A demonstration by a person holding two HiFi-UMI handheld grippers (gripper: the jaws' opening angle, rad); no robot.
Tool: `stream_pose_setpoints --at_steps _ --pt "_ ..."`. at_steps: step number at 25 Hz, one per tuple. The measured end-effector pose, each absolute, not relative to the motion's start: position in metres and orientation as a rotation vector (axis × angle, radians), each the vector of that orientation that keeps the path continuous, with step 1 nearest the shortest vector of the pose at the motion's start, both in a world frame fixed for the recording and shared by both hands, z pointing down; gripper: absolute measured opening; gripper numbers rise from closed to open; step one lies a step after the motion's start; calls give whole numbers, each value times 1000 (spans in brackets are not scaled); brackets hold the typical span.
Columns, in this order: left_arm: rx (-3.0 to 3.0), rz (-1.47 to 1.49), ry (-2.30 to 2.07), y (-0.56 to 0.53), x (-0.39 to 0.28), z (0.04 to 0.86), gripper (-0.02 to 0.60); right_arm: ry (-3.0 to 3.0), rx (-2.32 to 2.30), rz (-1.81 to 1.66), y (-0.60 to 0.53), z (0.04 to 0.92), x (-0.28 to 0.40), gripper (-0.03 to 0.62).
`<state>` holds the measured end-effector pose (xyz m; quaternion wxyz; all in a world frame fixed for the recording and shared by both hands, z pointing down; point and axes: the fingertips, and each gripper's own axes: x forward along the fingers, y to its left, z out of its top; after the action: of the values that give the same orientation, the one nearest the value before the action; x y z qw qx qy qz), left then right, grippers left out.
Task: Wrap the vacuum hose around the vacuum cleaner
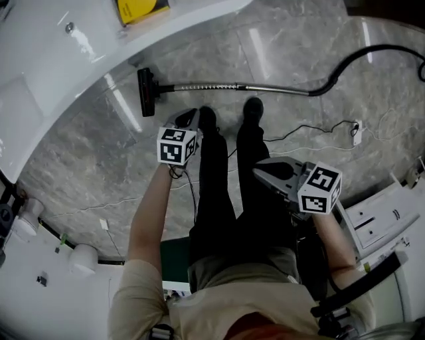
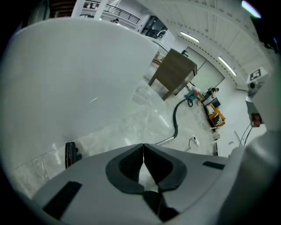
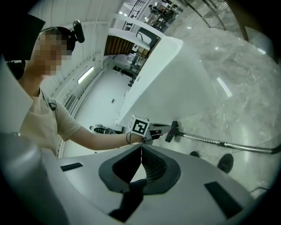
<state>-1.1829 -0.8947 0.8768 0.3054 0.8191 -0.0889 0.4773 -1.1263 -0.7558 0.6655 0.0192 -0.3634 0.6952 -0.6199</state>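
Note:
The vacuum's black floor head (image 1: pixel 146 91) lies on the marble floor beside the white counter. Its metal wand (image 1: pixel 232 86) runs right into the black hose (image 1: pixel 372 56), which curves off the right edge; the cleaner's body is not visible in the head view. My left gripper (image 1: pixel 191 117) hangs shut and empty just below the floor head, above the person's shoes. My right gripper (image 1: pixel 265 172) is shut and empty over the right leg. In the left gripper view, the floor head (image 2: pixel 70 154) and hose (image 2: pixel 175 116) lie beyond the shut jaws. The right gripper view shows the wand (image 3: pixel 219 143).
A curved white counter (image 1: pixel 66 60) bounds the floor at the upper left, with a yellow item (image 1: pixel 139 8) on it. A thin cable (image 1: pixel 312 127) and white plug (image 1: pixel 356 133) lie on the floor at right. White drawers (image 1: pixel 378 216) stand at lower right. A brown cabinet (image 2: pixel 173 72) stands farther off.

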Motion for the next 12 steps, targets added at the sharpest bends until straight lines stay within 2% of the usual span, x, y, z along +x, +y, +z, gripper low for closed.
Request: stream_pose_setpoints --at_steps 6,12 --pt "2194 1479 -100 -864 -1177 999 6 2085 -1284 -1969 -730 771 -1058 5" --pt "2223 1728 71 -854 -1152 1100 6 1872 -1636 -1987 -691 859 -976 5"
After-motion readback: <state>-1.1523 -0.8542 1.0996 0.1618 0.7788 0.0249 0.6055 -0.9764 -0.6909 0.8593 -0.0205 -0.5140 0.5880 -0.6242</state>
